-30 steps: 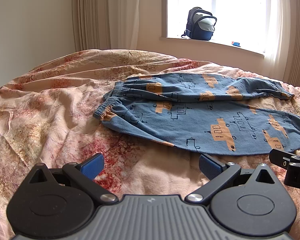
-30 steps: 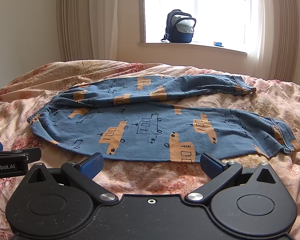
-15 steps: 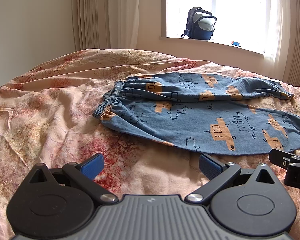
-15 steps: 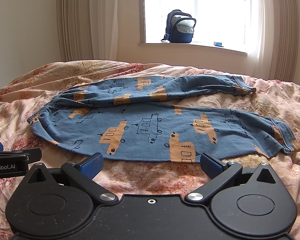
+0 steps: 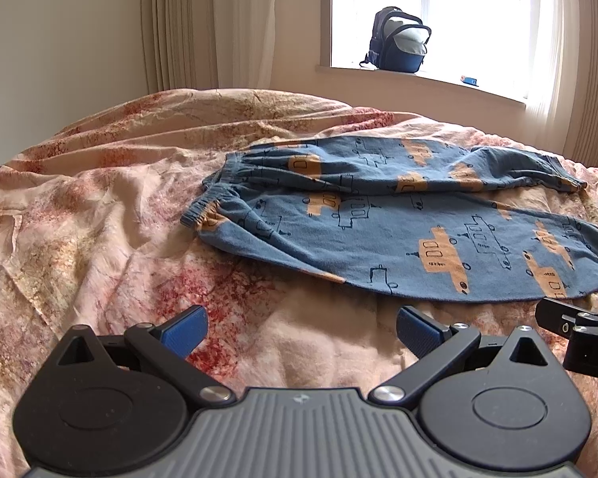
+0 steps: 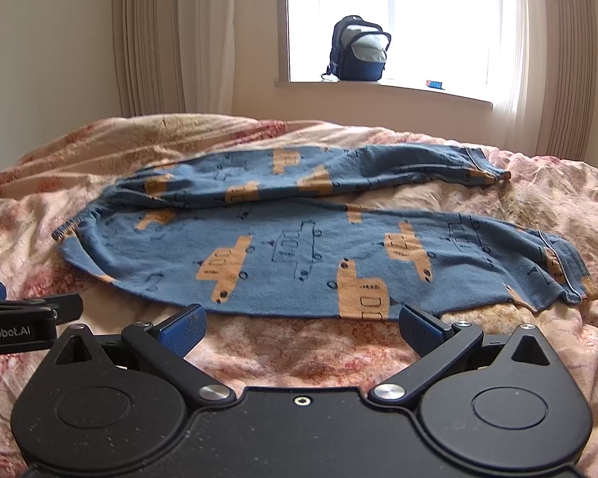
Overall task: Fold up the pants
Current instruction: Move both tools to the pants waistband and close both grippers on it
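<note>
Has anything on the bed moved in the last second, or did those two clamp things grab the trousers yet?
Nothing visibly changed. The pants lie spread flat on the bedspread exactly as before, unfolded and untouched. The left hand-held gripper and the right hand-held gripper both hover open just short of the near edge of the cloth, holding nothing. The backpack sits on the windowsill as it did.

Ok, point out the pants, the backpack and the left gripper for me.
pants [image 6: 299, 255], right wrist view, middle of the near leg.
backpack [image 5: 398, 46], left wrist view, its front pocket.
left gripper [image 5: 301, 328], left wrist view, midway between its open blue fingertips.
</note>
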`<state>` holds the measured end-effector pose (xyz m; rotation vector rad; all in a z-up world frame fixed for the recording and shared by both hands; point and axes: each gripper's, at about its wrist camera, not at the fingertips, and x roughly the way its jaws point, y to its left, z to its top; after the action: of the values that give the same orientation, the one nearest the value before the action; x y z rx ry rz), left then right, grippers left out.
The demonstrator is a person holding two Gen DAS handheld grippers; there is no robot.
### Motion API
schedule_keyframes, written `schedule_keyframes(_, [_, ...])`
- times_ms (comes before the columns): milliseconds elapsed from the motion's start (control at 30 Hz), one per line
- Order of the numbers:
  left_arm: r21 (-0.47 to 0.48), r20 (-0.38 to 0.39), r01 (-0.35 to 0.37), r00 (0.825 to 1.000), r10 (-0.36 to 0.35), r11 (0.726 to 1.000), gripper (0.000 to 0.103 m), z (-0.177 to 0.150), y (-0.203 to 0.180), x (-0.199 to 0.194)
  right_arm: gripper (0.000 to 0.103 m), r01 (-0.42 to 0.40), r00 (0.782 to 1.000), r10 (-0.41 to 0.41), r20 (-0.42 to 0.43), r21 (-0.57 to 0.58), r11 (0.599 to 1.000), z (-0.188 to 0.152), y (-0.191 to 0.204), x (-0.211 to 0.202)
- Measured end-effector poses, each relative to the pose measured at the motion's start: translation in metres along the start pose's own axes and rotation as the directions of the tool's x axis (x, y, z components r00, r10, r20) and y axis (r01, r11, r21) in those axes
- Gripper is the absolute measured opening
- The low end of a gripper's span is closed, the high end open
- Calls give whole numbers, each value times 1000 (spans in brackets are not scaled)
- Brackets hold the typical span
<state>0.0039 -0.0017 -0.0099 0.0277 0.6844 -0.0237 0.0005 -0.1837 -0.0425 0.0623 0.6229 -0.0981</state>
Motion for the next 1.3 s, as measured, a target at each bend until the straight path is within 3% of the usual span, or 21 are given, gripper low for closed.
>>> schedule_keyframes(433, [-23, -56, 0, 998, -2, 1000, 103, -1, 5, 6, 103, 3, 993, -4, -119, -15, 1000, -3, 0, 19])
schedule_keyframes(867, [-3, -7, -55, 998, 55, 998, 103, 1, 0, -1, 103, -3, 1000, 1, -24, -76, 997, 12, 5, 2])
schedule_keyframes(1067, [22, -19, -66, 998, 67, 998, 103, 9, -2, 2, 103, -4, 1000, 3, -5, -99, 995, 17, 2, 0])
schedule_keyframes(1200, [51, -23, -49, 998, 50, 998, 103, 27, 0, 6, 103, -40, 999, 43, 12, -171, 985, 32, 3, -2])
schedule_keyframes(1300, [91, 4, -26, 1000, 26, 996, 103, 49, 3, 10, 103, -140, 989, 145, 0, -240, 961, 59, -1, -4])
